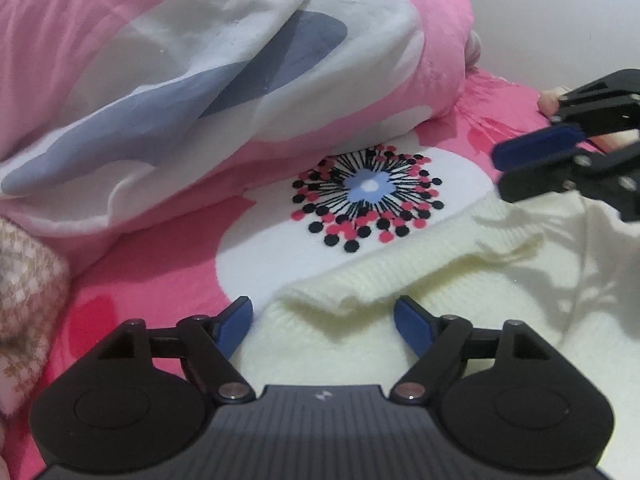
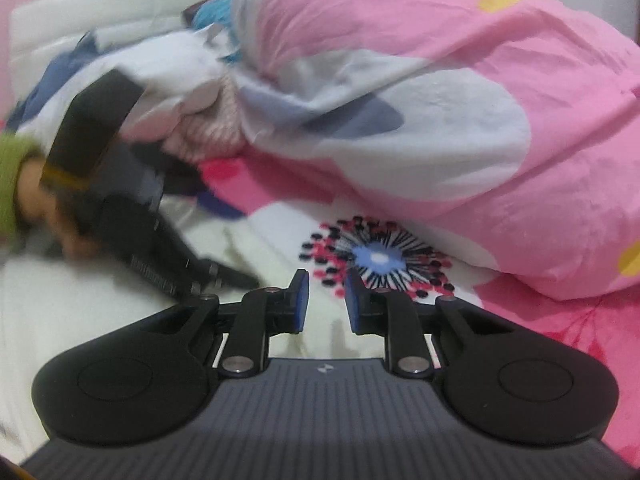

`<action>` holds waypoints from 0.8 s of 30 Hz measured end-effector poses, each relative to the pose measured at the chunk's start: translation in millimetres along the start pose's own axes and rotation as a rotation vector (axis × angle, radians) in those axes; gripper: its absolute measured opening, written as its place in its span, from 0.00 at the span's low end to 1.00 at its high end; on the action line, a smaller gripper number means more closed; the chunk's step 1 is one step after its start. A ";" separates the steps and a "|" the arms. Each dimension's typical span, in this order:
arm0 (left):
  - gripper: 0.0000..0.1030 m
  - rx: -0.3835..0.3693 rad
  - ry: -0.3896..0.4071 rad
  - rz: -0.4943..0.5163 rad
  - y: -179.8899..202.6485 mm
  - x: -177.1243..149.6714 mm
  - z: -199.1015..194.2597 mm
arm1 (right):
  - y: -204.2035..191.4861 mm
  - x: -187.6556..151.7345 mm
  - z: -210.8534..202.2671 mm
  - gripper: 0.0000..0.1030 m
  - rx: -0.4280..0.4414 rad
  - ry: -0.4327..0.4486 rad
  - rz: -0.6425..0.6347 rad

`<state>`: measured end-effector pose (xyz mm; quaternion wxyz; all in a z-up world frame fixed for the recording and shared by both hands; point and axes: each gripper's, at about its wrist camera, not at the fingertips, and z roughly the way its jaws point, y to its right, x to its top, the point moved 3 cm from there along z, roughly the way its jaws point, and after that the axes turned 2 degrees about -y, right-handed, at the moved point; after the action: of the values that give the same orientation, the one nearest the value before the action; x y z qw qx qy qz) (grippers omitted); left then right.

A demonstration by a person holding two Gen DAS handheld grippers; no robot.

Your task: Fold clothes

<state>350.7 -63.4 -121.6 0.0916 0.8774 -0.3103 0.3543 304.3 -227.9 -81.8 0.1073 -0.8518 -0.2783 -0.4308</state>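
A cream knitted sweater (image 1: 460,292) lies crumpled on the pink flowered bed sheet (image 1: 160,264). My left gripper (image 1: 322,312) hovers over the sweater's near edge with its blue pads wide apart and not pressing on the knit. My right gripper (image 1: 500,172) comes in from the right edge, above the sweater's far part. In the right wrist view my right gripper (image 2: 326,292) shows a narrow gap between its pads with nothing in it, above the sweater (image 2: 60,312). A hand with a green sleeve (image 2: 12,168) holds the left gripper's blurred black body (image 2: 140,232) at the left.
A bulky pink, white and blue duvet (image 1: 200,80) is heaped behind the sweater, also seen as the duvet (image 2: 440,120). A pink-and-brown checked garment (image 1: 24,300) lies at the left edge. A flower print (image 1: 368,196) marks the sheet. A white headboard (image 2: 100,12) stands at the back.
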 end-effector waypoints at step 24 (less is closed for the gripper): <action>0.76 -0.069 0.070 -0.196 -35.3 -24.5 -45.7 | -30.1 24.7 91.8 0.11 0.242 -0.212 -0.118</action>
<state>332.7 -6.3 -102.6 0.1666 0.8870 -0.2318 0.3630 360.9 -154.9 -119.6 0.1535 -0.8555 -0.3872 -0.3075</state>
